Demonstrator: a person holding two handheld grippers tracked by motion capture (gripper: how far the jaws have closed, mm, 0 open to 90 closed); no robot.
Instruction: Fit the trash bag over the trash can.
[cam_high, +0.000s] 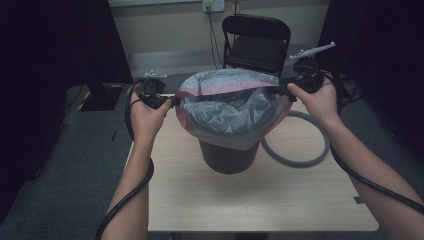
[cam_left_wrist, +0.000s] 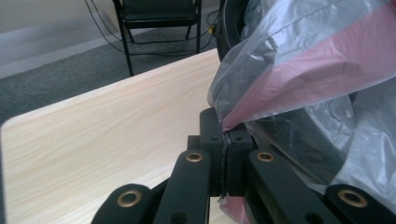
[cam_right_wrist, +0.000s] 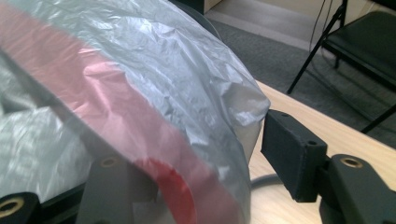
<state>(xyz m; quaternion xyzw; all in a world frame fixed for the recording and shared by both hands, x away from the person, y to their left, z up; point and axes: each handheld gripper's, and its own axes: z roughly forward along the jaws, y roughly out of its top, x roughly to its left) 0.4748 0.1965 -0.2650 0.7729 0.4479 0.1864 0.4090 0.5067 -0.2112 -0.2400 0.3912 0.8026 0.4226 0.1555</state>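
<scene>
At the left of the high view, the person's left hand (cam_high: 145, 117) holds the left gripper (cam_high: 172, 101) level against the left side of the bin's mouth. In the left gripper view its jaws are pressed together on a pinched fold of the grey bag (cam_left_wrist: 299, 51), just where the bag's pink band (cam_left_wrist: 322, 70) runs down into the pads; a scrap of pink film pokes out below them.

In the middle, the dark bin (cam_high: 229, 157) stands upright on the pale wooden table (cam_high: 250, 200), near its far half. The bag lines the bin, its grey plastic (cam_high: 225, 112) bunched inside and its pink-banded rim stretched wide over the bin's mouth and draped down the outside. A grey ring of hose (cam_high: 300, 150) lies flat on the table, just beside the bin to the right and partly behind it. A black folding chair (cam_high: 256, 42) stands on the carpet beyond the table's far edge.

At the right, the right hand (cam_high: 320, 100) holds the right gripper (cam_high: 287, 91) at the right side of the bag's rim. In the right gripper view its jaws stand apart: the bag's edge (cam_right_wrist: 140, 93) drapes over one jaw, while the other pad (cam_right_wrist: 292, 156) is clear of the plastic, so nothing is clamped there.
</scene>
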